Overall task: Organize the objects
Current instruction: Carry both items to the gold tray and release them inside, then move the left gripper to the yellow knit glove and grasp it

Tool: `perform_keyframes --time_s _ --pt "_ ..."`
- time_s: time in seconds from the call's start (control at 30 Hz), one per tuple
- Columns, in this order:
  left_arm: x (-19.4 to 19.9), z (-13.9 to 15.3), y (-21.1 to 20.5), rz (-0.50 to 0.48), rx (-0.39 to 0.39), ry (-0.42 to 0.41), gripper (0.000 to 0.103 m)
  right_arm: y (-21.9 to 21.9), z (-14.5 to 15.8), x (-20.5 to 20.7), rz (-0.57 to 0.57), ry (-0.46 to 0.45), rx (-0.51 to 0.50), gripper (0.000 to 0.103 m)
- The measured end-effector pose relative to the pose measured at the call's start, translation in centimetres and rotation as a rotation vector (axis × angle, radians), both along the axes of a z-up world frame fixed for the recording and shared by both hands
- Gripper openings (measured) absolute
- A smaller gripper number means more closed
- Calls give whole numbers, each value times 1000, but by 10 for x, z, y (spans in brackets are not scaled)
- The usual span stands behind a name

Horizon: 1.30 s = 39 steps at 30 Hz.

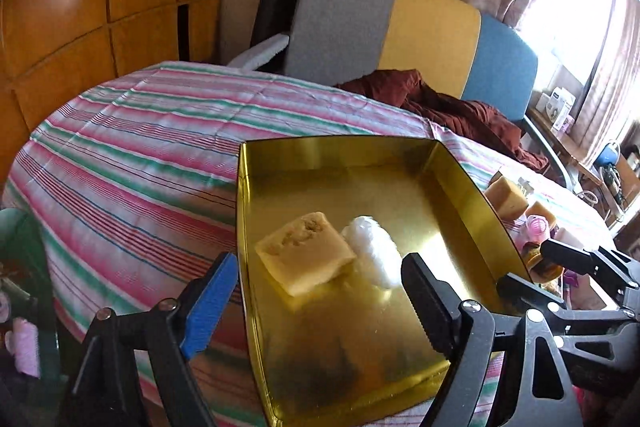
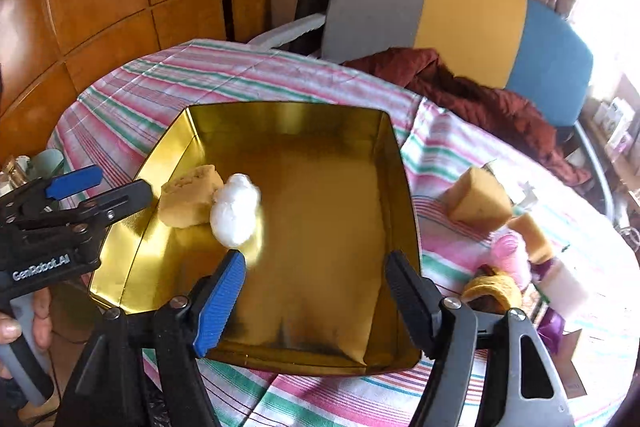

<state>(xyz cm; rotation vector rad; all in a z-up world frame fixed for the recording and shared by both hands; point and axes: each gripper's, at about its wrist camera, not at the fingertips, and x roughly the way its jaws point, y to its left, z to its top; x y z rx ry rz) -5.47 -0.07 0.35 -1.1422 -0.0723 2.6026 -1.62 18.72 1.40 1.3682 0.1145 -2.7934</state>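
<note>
A gold tin tray (image 1: 472, 187) (image 2: 404, 163) lies on the striped tablecloth. In it lie a tan sponge block (image 1: 306, 253) (image 2: 190, 201) and a white fluffy ball (image 1: 376, 251) (image 2: 236, 213), touching each other. My left gripper (image 1: 320, 279) is open and empty, its fingers straddling the tray's left wall near the sponge; it also shows in the right wrist view (image 2: 112, 187). My right gripper (image 2: 316, 267) is open and empty above the tray's near half; it shows at the right of the left wrist view (image 1: 560, 259).
To the right of the tray lie more sponge blocks (image 2: 478, 199), a pink hair roller (image 2: 512, 255), a yellow-brown roll (image 2: 494, 289) and a white block (image 2: 568, 283). A maroon cloth (image 2: 472, 95) lies at the table's far side before a grey-yellow-blue chair (image 2: 472, 7).
</note>
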Motion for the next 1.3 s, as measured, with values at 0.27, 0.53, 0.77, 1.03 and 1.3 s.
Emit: perform_keyframes --time_s 0.27,0.53,0.77,1.03,1.3 --pt "13 9 1 -8 9 0 87 -2 13 19 -26 47 28 74" --pt "23 14 8 -24 1 17 87 -3 21 32 -32 91 54 74" --pt "26 15 16 -46 -8 16 87 2 21 38 -50 94 52 74" --pt "31 13 32 -94 -21 10 87 18 12 42 -90 71 45 74" --pt "36 11 66 -208 -49 7 87 57 -10 51 -165 23 22 74"
